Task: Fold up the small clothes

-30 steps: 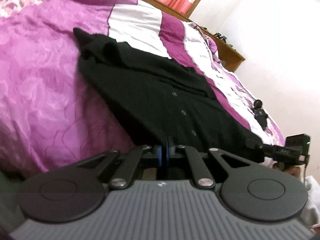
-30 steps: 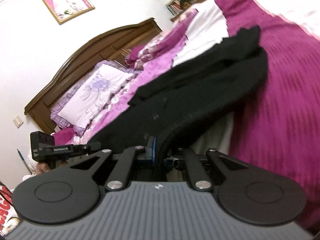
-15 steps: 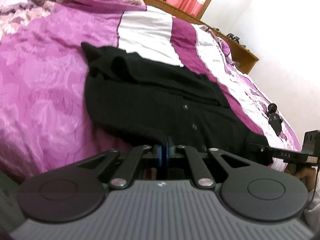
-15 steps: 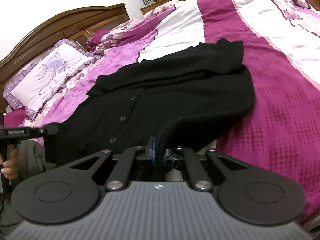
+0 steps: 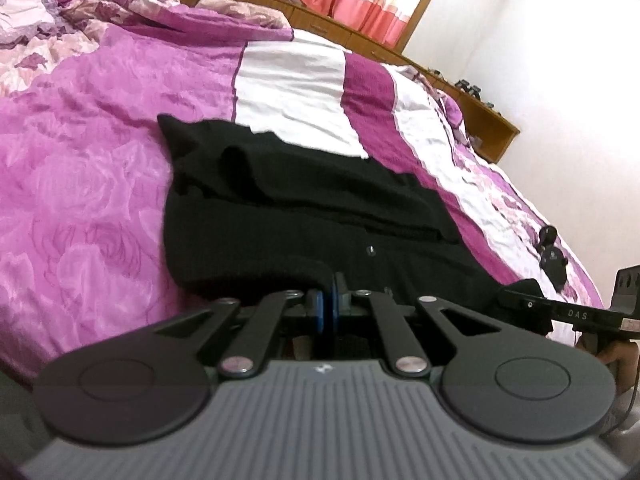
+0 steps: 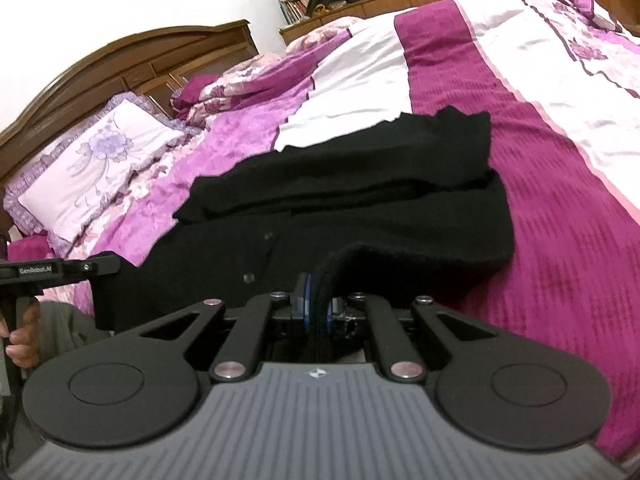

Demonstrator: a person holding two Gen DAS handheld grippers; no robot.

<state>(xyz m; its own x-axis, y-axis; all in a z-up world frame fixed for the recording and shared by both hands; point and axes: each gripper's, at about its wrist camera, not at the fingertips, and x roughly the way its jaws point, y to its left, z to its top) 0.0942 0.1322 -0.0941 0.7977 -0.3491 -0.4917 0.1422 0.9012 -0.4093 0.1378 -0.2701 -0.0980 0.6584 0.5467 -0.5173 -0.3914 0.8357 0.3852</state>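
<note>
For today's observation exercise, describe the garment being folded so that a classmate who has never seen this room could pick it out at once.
Start with the big bed, covered in purple and white bedding below a dark wooden headboard. Near its front edge lies the black cardigan, buttons down its front, its near hem pinched by both the left gripper and the right gripper. It is the only black cloth spread on the bedding.

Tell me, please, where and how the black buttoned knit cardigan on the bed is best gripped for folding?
The black buttoned knit cardigan is best pinched at its near edge, one corner each, coming from the bedside. That edge lies nearest and the garment spreads flat away. The left gripper and right gripper already clamp it there.
</note>
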